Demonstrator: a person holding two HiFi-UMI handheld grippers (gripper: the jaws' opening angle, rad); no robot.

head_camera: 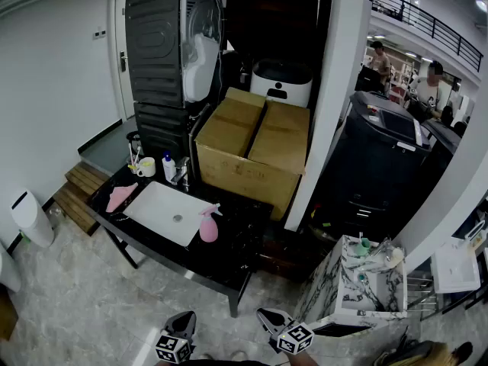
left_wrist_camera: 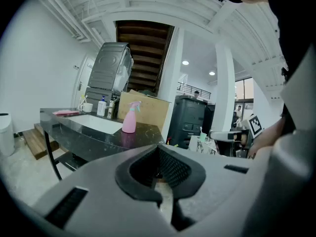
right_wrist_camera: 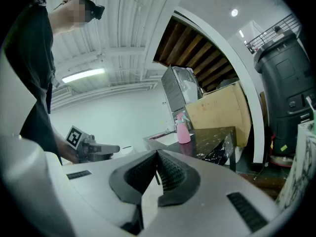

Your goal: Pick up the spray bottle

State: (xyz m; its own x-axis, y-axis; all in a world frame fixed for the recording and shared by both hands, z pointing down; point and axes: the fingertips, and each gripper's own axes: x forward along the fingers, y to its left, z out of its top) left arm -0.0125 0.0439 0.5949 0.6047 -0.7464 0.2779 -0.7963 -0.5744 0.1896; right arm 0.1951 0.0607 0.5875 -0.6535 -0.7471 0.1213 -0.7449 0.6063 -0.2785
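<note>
The pink spray bottle stands upright on the black table, at the right edge of the white sink basin. It shows far ahead in the left gripper view and in the right gripper view. Both grippers are low at the near edge of the head view, well short of the table. My left gripper has its jaws shut and empty. My right gripper is also shut with nothing in it.
A pink cloth, a mug and a small white bottle sit at the table's far left. A large cardboard box stands behind the table. A marble-patterned stand is at the right, a white bin at the left.
</note>
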